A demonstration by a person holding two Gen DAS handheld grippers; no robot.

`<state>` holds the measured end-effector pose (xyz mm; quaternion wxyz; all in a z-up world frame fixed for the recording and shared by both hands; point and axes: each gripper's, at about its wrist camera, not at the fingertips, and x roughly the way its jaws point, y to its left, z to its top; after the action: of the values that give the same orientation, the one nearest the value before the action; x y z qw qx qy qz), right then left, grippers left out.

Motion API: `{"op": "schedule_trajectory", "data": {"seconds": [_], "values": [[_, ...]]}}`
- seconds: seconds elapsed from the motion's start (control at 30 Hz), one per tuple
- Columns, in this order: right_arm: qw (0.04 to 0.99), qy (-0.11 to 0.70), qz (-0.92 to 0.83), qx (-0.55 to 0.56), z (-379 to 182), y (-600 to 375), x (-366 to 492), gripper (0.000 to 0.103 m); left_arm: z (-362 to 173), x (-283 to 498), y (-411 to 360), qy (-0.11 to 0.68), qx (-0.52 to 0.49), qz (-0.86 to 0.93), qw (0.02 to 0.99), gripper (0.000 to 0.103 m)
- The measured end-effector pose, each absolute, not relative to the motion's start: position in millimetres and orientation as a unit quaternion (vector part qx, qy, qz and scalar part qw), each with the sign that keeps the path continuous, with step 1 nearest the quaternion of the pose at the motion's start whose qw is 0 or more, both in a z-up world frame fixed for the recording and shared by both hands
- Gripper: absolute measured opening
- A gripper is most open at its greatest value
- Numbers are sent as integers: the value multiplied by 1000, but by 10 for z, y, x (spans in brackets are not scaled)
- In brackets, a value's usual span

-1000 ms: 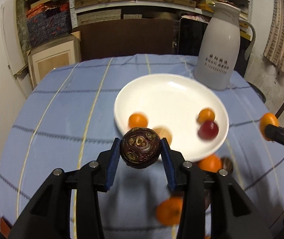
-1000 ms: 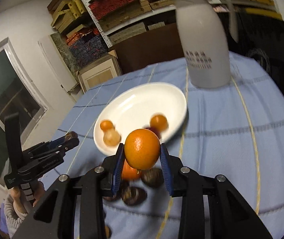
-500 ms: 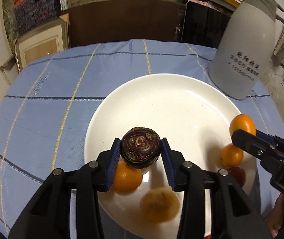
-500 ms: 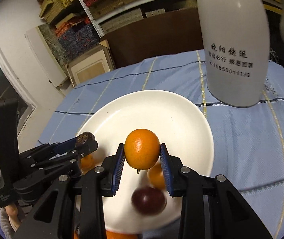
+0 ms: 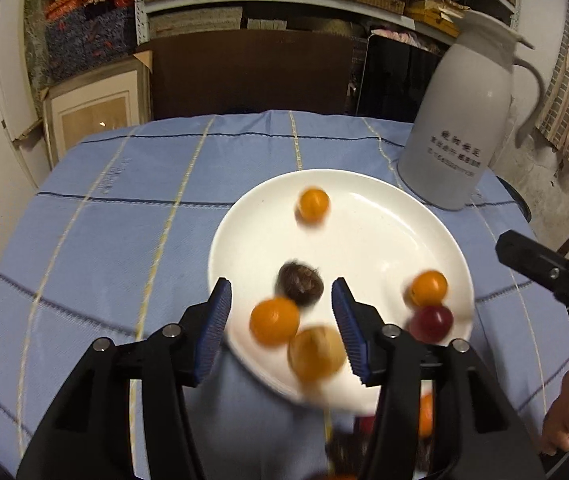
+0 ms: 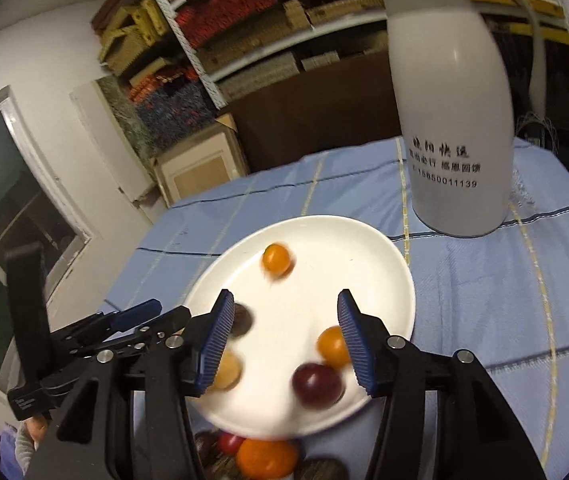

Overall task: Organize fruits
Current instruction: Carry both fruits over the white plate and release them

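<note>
Tablecloth [image 5: 124, 248] around plate [image 5: 348, 184] (grippers agape)

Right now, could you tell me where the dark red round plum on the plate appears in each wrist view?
Left wrist view: the dark red round plum sits at the right rim of the white round plate, below an orange fruit.
Right wrist view: the plum lies near the plate's lower edge, between the open jaws.
Shared landmark: the white thermos jug behind the plate.
</note>
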<state>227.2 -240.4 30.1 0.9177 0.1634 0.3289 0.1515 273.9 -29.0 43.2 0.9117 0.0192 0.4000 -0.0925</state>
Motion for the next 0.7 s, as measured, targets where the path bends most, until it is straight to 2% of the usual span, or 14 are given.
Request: {"op": "schedule_trajectory", "data": {"seconds": [0.07, 0.13, 0.33, 0.47, 0.7], "values": [[922, 320, 155, 153, 341, -2368, 2019, 55, 448, 2489, -251, 391, 20, -92, 916, 61], [926, 312, 154, 145, 325, -2347, 1781, 55, 417, 2254, -215, 385, 25, -91, 918, 64], [925, 319, 140, 150, -3, -2480, 1298, 55, 135, 1572, -119, 390, 37, -90, 916, 64], [916, 343, 118, 170, -226, -2640, 1196, 55, -23, 1389, -162, 403, 60, -90, 909, 64], [915, 331, 110, 204, -235, -2837, 1142, 58, -95, 1296, -271, 403, 76, -112, 905, 64]]}}
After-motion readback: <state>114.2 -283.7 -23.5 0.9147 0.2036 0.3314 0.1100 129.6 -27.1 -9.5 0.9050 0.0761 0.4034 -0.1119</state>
